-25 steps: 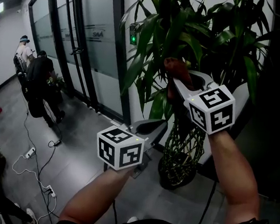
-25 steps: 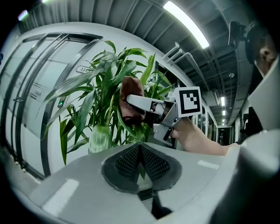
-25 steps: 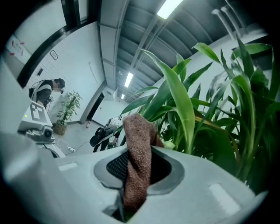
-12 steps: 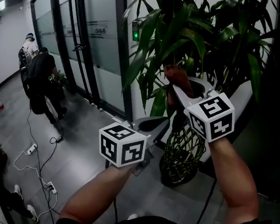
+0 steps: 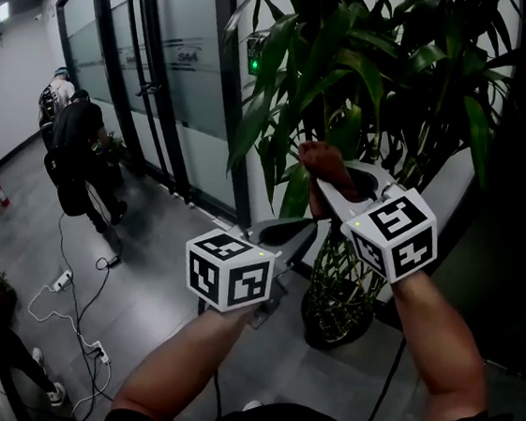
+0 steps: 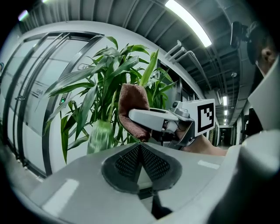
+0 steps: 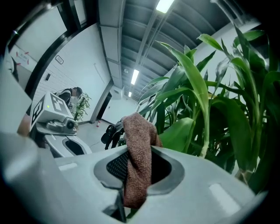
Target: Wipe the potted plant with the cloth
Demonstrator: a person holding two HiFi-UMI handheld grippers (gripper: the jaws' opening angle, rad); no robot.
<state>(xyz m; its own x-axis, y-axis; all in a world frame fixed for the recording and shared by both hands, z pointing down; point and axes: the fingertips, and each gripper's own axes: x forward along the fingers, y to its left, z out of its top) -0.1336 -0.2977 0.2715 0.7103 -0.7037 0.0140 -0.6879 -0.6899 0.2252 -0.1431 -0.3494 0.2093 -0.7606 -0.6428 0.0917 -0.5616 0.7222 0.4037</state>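
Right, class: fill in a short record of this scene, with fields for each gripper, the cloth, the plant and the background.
left gripper: jaws shut, nothing between them
right gripper: shut on the cloth
cloth: brown, folded end sticking out of the jaws, close to the leaves; contact unclear
potted plant: tall, long green leaves, latticed stems, on the floor
background: glass doors, people down the corridor

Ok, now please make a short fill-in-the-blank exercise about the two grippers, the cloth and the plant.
1. The right gripper is shut on a cloth of ____ colour.
2. The left gripper is ____, with nothing between its jaws.
3. The potted plant has long ____ leaves.
Missing words: brown; shut; green.
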